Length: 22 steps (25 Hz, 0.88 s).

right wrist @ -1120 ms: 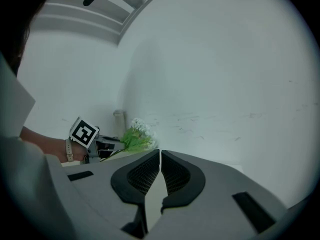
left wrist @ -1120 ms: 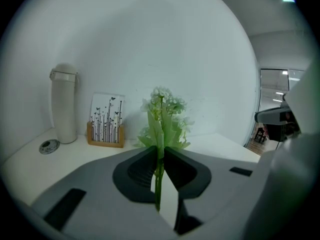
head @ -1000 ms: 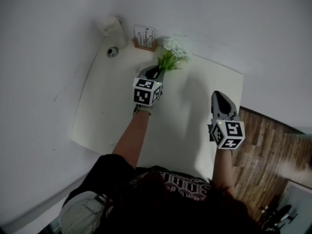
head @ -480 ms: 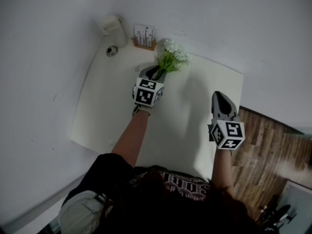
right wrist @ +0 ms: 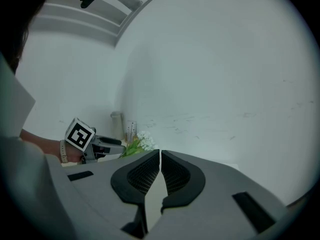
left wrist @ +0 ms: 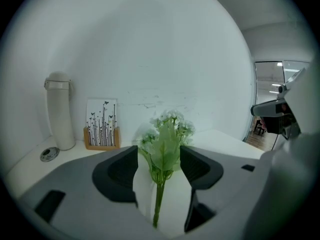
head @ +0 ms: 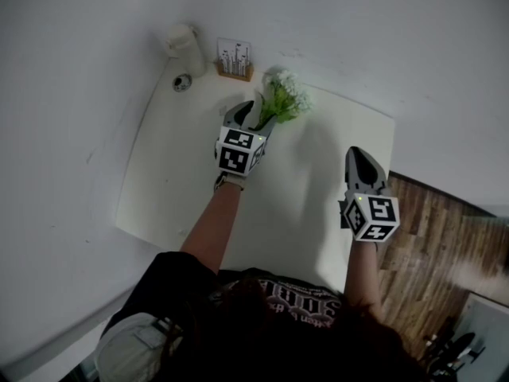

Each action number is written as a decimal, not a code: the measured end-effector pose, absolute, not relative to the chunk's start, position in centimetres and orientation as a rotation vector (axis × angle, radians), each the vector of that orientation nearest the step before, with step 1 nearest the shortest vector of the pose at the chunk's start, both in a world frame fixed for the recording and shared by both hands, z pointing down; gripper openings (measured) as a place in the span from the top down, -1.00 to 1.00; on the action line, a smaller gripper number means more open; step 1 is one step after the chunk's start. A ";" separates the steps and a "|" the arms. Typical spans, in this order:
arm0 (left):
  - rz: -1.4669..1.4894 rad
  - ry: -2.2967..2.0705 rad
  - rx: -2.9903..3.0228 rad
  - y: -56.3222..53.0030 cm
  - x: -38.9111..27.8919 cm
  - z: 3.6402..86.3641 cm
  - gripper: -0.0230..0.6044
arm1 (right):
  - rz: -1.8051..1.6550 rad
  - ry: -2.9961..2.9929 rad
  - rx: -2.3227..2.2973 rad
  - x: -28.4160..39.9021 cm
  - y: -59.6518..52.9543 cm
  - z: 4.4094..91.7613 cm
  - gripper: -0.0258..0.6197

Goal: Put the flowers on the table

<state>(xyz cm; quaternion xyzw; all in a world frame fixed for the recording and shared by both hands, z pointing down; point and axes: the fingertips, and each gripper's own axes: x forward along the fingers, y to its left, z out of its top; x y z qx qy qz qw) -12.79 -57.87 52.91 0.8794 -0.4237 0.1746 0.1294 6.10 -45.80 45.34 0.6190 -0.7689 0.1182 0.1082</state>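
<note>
We look down on a white bench [head: 183,181] pushed into the corner of white walls [head: 398,46], with wooden floor [head: 433,245] showing past its right edge. Over the back of the bench our left tongs [head: 253,111] are opening. The left gripper view shows their dark pads standing clear on both sides of the green stem, no longer pressing it. Our right tongs [head: 355,154] hover above the right part of the bench, well apart from everything else, with their jaws drawn together and nothing between them. A tall white flask [head: 187,50] stands upright in the back left corner. The flowers [head: 285,95], a small sprig of white blossoms and green leaves, are at the back of the bench near the wall, their stem running down between the left jaws. Between flask and flowers a printed card in a wooden stand [head: 235,60] sits against the wall, and a small round disc [head: 182,83] lies just in front of the flask.
</note>
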 end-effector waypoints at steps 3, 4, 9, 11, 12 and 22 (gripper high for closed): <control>0.489 -1.236 2.584 -56.9 -12.6 51.4 0.11 | 0.346 -2.270 1.824 6.1 -45.7 45.1 0.82; 0.486 -1.239 2.592 -56.5 -12.6 51.0 0.13 | 0.344 -2.273 1.825 6.0 -45.6 44.9 0.82; 0.461 -1.230 2.628 -54.1 -12.0 48.9 0.34 | 0.326 -2.292 1.831 6.0 -45.2 44.2 0.82; 0.446 -1.192 2.661 -52.7 -11.2 48.0 0.43 | 0.330 -2.298 1.833 6.2 -44.8 44.0 0.82; 0.433 -1.175 2.679 -52.0 -10.8 47.5 0.48 | 0.333 -2.300 1.834 6.3 -44.6 44.0 0.82; 0.401 -1.110 2.759 -46.3 -8.2 42.7 0.87 | 0.290 -2.336 1.832 7.4 -42.8 42.6 0.82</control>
